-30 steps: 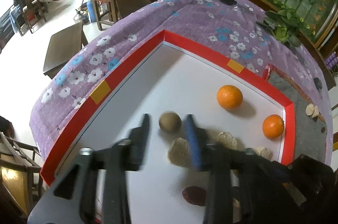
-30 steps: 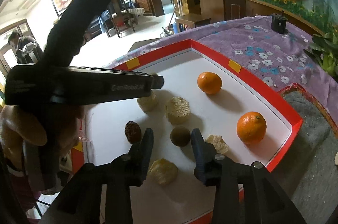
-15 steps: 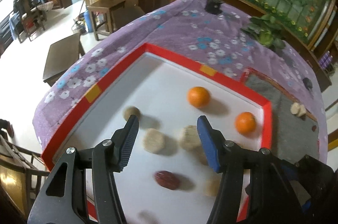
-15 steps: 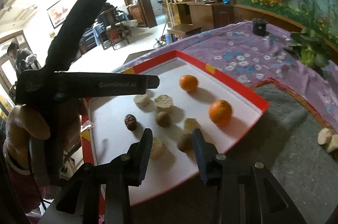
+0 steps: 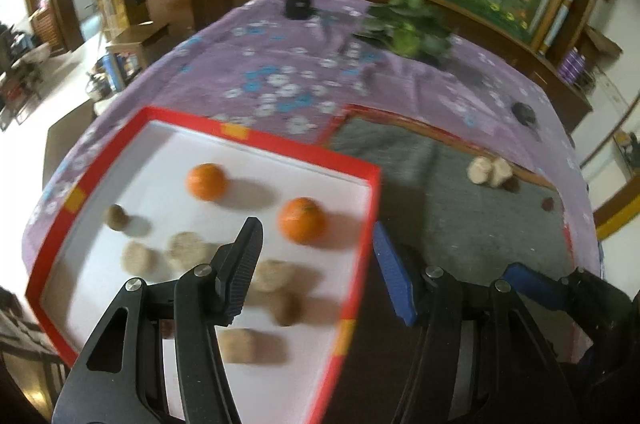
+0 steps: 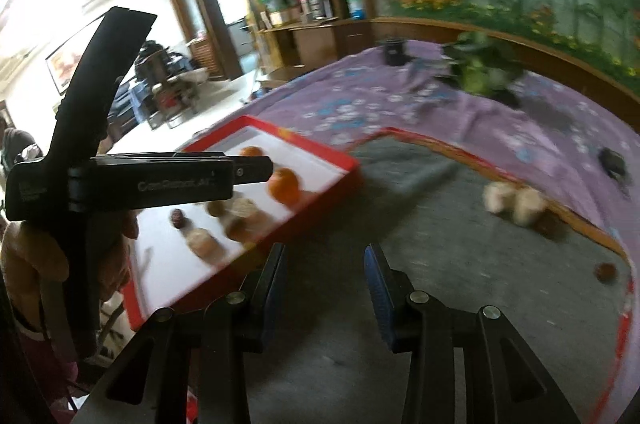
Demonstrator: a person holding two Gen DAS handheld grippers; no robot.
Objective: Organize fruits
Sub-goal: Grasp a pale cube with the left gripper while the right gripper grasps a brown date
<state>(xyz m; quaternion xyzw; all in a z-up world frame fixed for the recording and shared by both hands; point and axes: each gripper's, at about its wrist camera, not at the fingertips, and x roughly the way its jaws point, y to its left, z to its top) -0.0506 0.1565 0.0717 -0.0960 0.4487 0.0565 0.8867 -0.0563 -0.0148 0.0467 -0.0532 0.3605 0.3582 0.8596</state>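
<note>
Left wrist: left gripper (image 5: 316, 264) jaws apart, empty, above red tray edge (image 5: 366, 224); two oranges (image 5: 301, 219) and brown fruits in tray.
Right wrist: right gripper (image 6: 325, 276) jaws apart, empty, over grey mat (image 6: 440, 244); pale fruits (image 6: 514, 202) at mat's far edge.

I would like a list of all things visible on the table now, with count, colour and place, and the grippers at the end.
red tray: one, red rim, white floor, left on the table
oranges: two, orange, in the tray's far part
pale and brown fruits: several, blurred, near part of the tray
grey mat: one, right of the tray
pale pieces: two, on the mat's far edge
tablecloth: one, purple, flowered
plant: one, green, far side
left gripper: open, empty
right gripper: open, empty
</note>
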